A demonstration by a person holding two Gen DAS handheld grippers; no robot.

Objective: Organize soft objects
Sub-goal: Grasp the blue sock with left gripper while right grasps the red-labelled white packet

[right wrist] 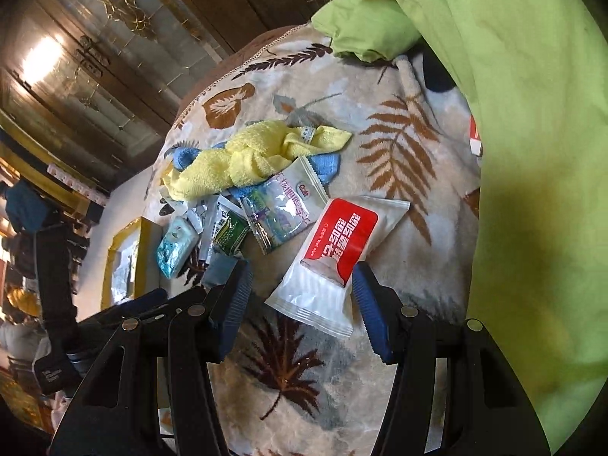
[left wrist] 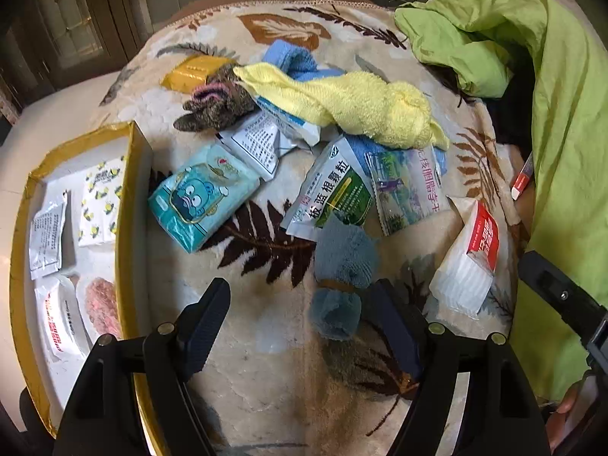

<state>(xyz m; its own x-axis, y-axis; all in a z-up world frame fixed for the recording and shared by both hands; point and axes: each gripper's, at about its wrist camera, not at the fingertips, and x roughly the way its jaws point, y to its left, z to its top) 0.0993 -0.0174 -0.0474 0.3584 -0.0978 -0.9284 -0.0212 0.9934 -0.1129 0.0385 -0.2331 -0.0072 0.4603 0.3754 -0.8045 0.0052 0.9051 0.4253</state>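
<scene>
A pile of soft things lies on a leaf-patterned blanket [left wrist: 266,342]: a yellow towel [left wrist: 353,102], a blue towel [left wrist: 292,57], a brown knitted glove [left wrist: 220,106], a teal tissue pack [left wrist: 201,197], a green-white sachet [left wrist: 334,193], a snack pouch [left wrist: 406,186] and a grey-blue plush piece [left wrist: 342,266]. My left gripper [left wrist: 304,304] is open, its right finger beside the plush piece. A red-and-white wet-wipe pack [right wrist: 334,258] lies between the fingers of my open right gripper [right wrist: 300,285]; it also shows in the left wrist view [left wrist: 471,254].
A gold-rimmed box [left wrist: 125,205] at the left holds several flat packs. A green quilt [left wrist: 562,114] is bunched along the right side [right wrist: 532,152]. Dark wooden cabinets with glass doors [right wrist: 95,38] stand behind.
</scene>
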